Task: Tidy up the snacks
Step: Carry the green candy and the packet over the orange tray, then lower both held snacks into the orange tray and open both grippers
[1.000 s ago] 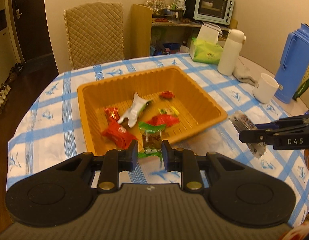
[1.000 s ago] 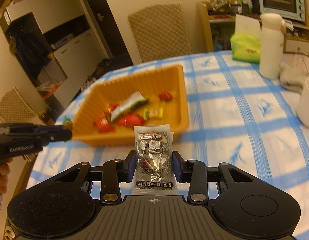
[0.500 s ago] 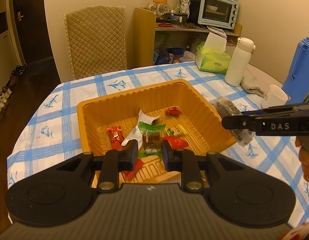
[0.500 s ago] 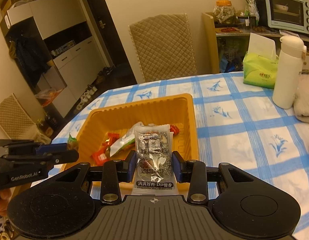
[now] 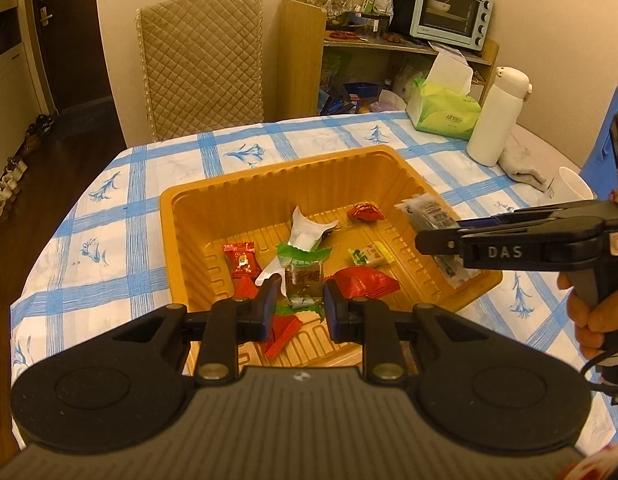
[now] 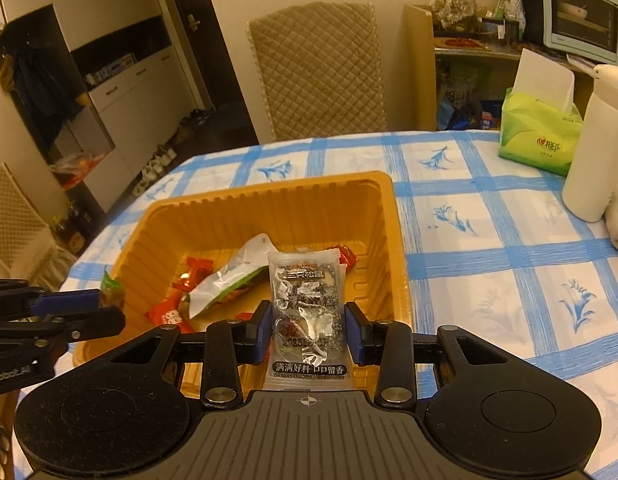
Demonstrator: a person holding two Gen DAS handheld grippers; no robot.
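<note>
Left wrist view: several snacks already sit in the orange tray (image 5: pixel 181 216), while left gripper (image 5: pixel 300 304) pinches a green-topped candy (image 5: pixel 303 280) and right gripper (image 6: pixel 307 332) pinches a clear packet (image 6: pixel 307 304), both over it, undropped.

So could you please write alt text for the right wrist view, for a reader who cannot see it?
The right gripper grips a clear snack packet above an orange basket of wrapped snacks on a blue-checked tablecloth. The left gripper enters from the left, holding a green-topped candy.
</note>
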